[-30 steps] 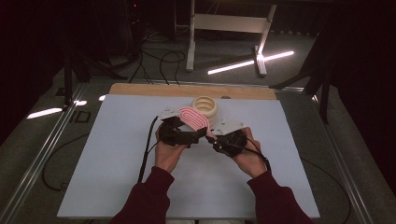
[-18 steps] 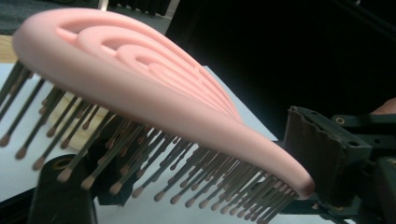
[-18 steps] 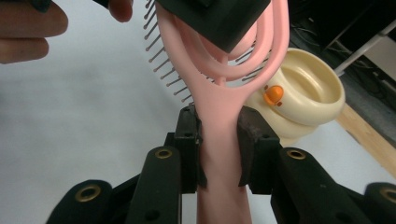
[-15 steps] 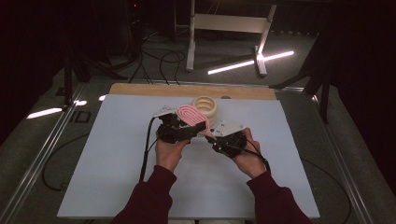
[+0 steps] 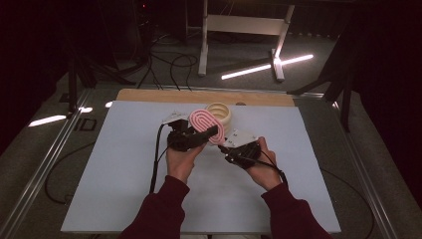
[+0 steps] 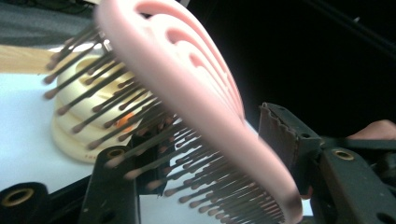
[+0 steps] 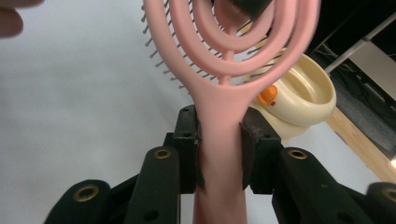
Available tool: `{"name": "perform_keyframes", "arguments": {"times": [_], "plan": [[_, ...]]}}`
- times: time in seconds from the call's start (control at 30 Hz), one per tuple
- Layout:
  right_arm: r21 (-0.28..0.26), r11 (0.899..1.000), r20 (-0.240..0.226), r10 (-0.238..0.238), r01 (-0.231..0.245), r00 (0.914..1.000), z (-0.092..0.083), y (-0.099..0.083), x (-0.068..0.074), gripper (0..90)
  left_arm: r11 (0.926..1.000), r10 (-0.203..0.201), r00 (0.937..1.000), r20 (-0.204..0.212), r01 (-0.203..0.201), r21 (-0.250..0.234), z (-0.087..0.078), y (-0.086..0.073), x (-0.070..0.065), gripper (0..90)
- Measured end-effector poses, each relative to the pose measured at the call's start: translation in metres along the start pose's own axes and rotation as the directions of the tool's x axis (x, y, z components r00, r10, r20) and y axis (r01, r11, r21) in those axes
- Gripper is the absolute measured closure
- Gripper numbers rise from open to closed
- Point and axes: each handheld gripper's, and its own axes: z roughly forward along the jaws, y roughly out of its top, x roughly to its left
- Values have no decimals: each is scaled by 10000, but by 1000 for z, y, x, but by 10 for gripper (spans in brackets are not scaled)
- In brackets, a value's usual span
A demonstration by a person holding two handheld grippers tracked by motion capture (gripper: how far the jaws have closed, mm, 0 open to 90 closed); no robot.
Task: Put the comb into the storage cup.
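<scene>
A pink hairbrush is held above the white tabletop, near its middle and towards the far edge, between the two grippers. Its handle is clamped by the right gripper; in the right gripper view the handle is seen pressed on both sides by the two black pads, with the looped, openwork head rising away from the jaws and the dark bristles fanning out to the left of it. The head of the brush is taken by the left gripper, whose jaws have just been closing with the brush between them; in the left gripper view the pink back of the head runs slantwise across the gap, the bristles lie against the near jaw and the ridged pad of the other jaw stands just beside the pink rim, though whether that pad presses on the rim cannot be told for certain. Both grippers are carried in a person's hands, with dark red sleeves entering from the near edge of the high view. Just behind the brush a cream-coloured round holder stands on the tabletop, with a small orange knob seen on its side in the right gripper view. A strip of bare wood shows along the far edge of the tabletop
</scene>
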Motion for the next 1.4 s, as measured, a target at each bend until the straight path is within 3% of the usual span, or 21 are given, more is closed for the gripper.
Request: {"name": "perform_keyframes", "arguments": {"times": [0.4, 0.53, 0.67, 1.03, 1.4], "plan": [[-126, 9996, -117, 254, -256, 9996, 8, -3, -1, 683, 9995, 256, 9990, 362, -249, -205, 1, 2, -10, 608], [-149, 9992, -258, 368, -372, 9990, 9, -3, -1, 666, 9982, 585, 9973, 436, -577, -191, 1, 4, -15, 631], [-187, 9994, -309, 291, -296, 9991, 10, -3, 0, 621, 9953, 969, 9945, 386, -971, 35, 3, 6, -19, 637], [-372, 9970, -647, 647, -672, 9958, 6, -8, -5, 489, 9919, 1269, 9917, 225, -1270, 29, -1, 11, -19, 638], [-528, 9923, -929, 1068, -1120, 9899, 3, -18, -8, 444, 9864, 1642, 9864, -106, -1642, -1, -8, 18, -15, 638]]}}
